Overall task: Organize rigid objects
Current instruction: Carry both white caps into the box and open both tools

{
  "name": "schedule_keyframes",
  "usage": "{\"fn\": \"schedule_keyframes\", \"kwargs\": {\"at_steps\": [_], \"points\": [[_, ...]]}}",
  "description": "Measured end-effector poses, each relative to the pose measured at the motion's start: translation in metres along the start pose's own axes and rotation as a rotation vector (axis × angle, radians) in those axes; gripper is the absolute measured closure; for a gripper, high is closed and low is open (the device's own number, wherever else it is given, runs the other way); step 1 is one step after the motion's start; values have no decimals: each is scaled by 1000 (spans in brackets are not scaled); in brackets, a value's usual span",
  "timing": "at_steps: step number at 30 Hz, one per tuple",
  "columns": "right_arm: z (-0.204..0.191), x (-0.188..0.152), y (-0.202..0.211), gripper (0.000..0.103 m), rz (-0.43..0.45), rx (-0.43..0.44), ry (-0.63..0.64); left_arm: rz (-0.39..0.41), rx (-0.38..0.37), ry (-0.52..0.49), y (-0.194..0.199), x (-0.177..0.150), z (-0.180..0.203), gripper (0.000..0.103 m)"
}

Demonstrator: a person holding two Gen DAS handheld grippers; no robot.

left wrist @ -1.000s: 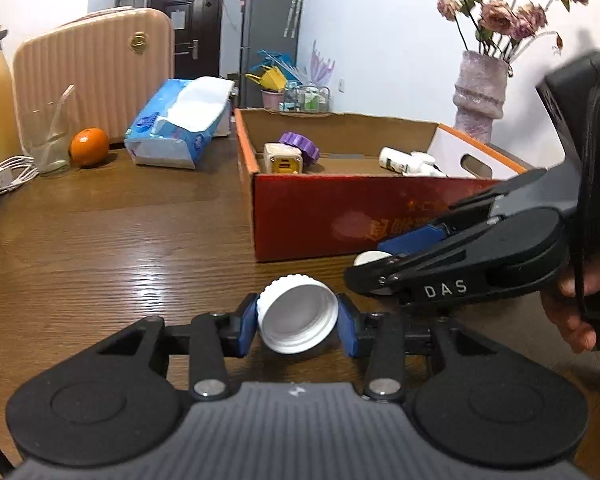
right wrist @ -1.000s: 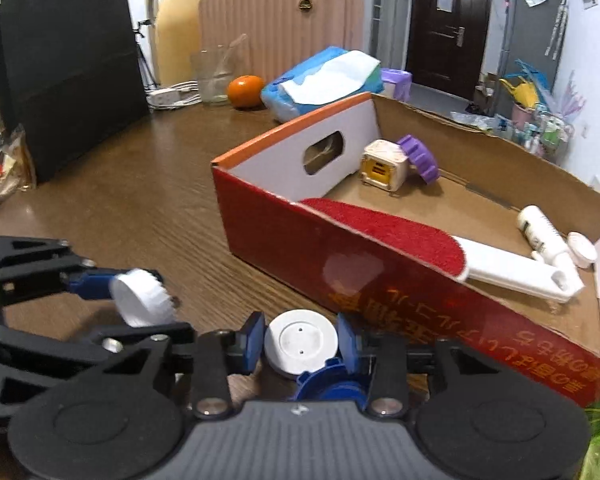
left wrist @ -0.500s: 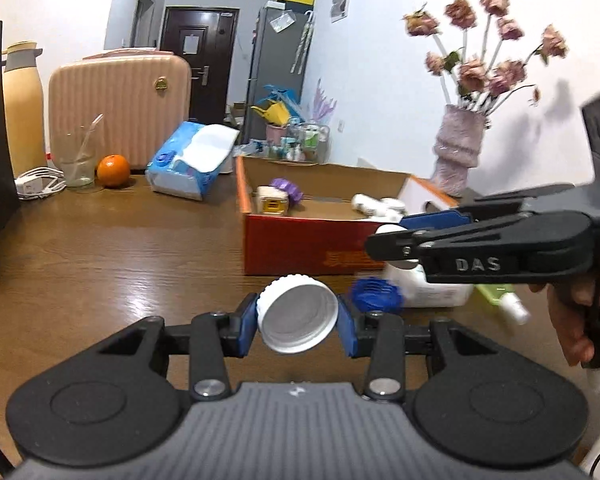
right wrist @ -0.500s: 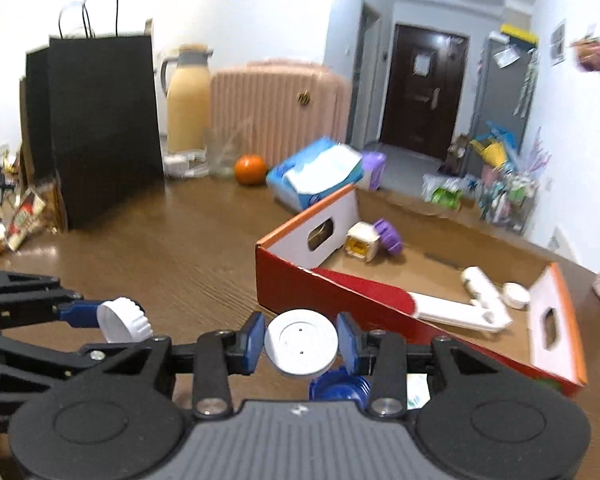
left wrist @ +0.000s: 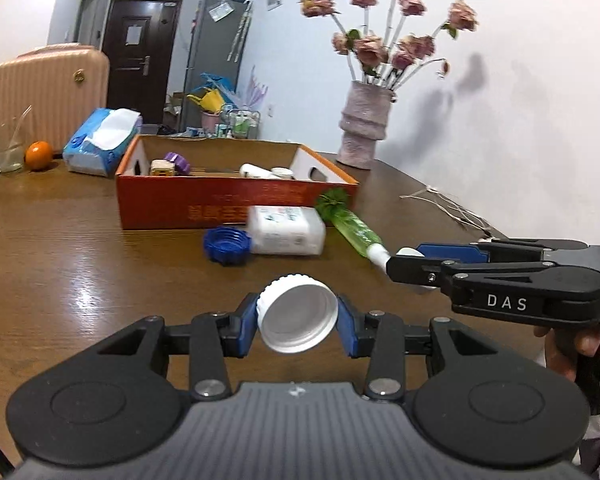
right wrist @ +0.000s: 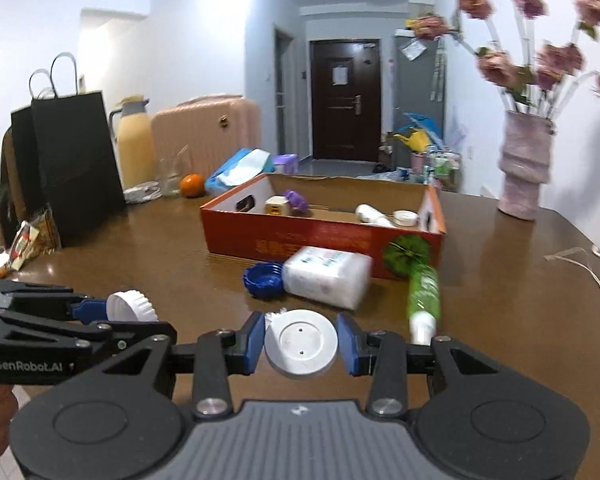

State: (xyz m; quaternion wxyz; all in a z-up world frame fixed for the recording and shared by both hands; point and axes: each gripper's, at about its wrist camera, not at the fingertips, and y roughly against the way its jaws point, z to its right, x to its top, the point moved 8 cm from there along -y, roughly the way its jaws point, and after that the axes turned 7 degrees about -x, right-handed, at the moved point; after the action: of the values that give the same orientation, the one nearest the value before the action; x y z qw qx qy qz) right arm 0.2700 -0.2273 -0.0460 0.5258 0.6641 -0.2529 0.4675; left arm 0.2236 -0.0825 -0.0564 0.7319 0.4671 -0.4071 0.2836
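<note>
- Left gripper (left wrist: 298, 314): we see it clamped on a ribbed white plastic cap (left wrist: 298, 312), hollow side facing us, above the brown wooden table (left wrist: 80, 264).
- Right gripper (right wrist: 301, 344): clamped on a flat white round disc (right wrist: 301, 342).
- Only the right view shows us black paper bags (right wrist: 66, 160); the red cardboard box (right wrist: 320, 240) lies beyond both.

Brown wooden table (left wrist: 60, 256), glossy. At centre, an open red cardboard box (left wrist: 220, 208). Just in front of it, near side, a blue cap (left wrist: 226, 245) touching a white bottle (left wrist: 286, 230) lying on its side, then a green tube (left wrist: 354, 232) to the right. Far left: an orange (left wrist: 39, 155), a tissue pack (left wrist: 102, 142), a clear glass (left wrist: 12, 148). Far right, a vase of flowers (left wrist: 364, 128); nearer on the right, thin pale strings (left wrist: 452, 208). In the right wrist view, black paper bags (right wrist: 72, 168) at far left.
</note>
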Motion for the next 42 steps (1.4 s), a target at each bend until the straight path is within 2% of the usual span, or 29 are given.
{"fn": "schedule_keyframes", "kwargs": {"at_steps": [6,11,15,19,22,24,25,29,32,34,37,39,41,42], "points": [[12,-19,22,64,20,-12,-54,4,-48,5,9,-8,18,62],[11,-23,29,64,25,-17,-47,-24,-73,-2,-5,-8,21,62],[20,-16,16,64,21,-24,-65,-31,-101,35,-26,6,8,62],[28,0,-12,64,3,-18,-55,-26,-86,53,-47,38,-24,62],[32,30,-44,64,-13,12,-35,1,-59,15,-62,86,-58,62],[34,62,-77,64,-25,44,-33,17,-26,-14,-80,120,-86,62],[34,77,-95,64,-34,64,-38,5,-14,-2,-95,134,-102,62],[37,141,-181,64,-56,116,-63,-138,12,77,-183,175,-156,62],[40,171,-261,64,-173,152,-108,-238,10,66,-244,186,-181,62],[40,181,-307,64,-233,119,-87,-292,12,51,-271,183,-198,62],[36,180,-370,64,-331,74,-27,-351,37,22,-304,179,-214,62],[35,174,-402,64,-380,39,15,-413,3,45,-319,178,-213,62],[33,169,-418,64,-407,27,27,-392,-1,-35,-322,182,-202,60],[32,167,-423,64,-415,21,22,-391,4,-72,-323,182,-198,55]]}}
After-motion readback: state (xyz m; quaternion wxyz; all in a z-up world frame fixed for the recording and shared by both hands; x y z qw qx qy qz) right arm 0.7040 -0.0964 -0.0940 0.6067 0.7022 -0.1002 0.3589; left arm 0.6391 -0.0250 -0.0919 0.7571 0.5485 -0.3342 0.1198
